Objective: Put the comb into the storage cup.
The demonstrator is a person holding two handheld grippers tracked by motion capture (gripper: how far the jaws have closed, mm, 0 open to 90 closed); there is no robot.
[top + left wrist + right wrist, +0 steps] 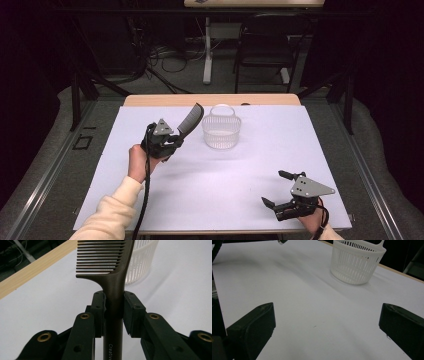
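Note:
A dark comb [190, 120] is held by its handle in my left gripper [172, 141], lifted above the white table sheet left of centre; its toothed end points up and to the right toward a white slatted basket [221, 131]. In the left gripper view the comb handle [113, 300] is clamped between both pads [98, 312], with the basket [140, 260] just behind the teeth. My right gripper [275, 189] rests near the table's front right, jaws wide apart with nothing between them. From the right gripper view the basket [356, 261] stands far ahead on the sheet.
A white sheet [220, 185] covers the wooden table [210, 99]. A black chair [267, 47] and a white table leg [207, 50] stand beyond the far edge, among cables on the floor.

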